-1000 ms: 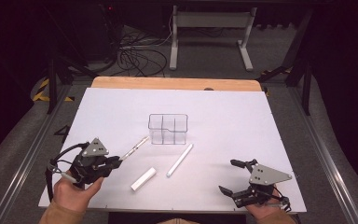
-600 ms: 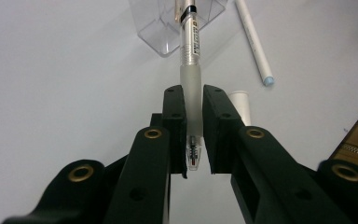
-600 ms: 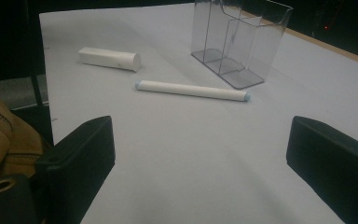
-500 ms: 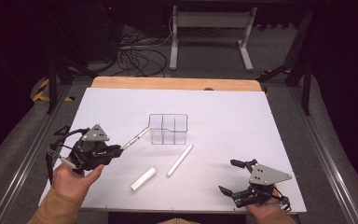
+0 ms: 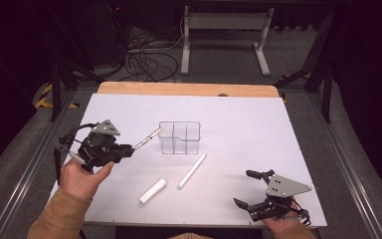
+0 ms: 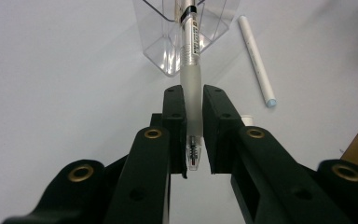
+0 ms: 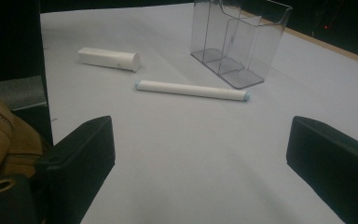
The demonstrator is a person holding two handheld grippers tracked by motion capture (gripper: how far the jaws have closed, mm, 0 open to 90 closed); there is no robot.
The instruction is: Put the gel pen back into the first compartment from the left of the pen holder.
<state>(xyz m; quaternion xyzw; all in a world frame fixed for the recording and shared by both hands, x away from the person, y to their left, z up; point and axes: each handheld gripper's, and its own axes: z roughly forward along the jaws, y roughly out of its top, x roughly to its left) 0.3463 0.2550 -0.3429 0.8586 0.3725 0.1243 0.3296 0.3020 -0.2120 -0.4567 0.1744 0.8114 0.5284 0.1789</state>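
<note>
The left gripper [image 5: 127, 150] clamps a pen [image 6: 190, 70] aimed at the clear organizer [image 5: 179, 137], nothing yet inside; the right gripper [image 5: 247, 188] rests wide apart near the desk's [image 5: 278, 129] front edge; marker [image 5: 191, 171] and white tube [image 5: 153, 190] remain loose.

The left gripper [image 5: 129, 149] is raised with jaws clamped together, while the right gripper [image 5: 242, 188] rests wide apart.

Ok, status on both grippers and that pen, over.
Left gripper shut on pen, tip toward clear organizer. Right gripper open, holding nothing. White marker and white tube flat on table, off the path.
</note>
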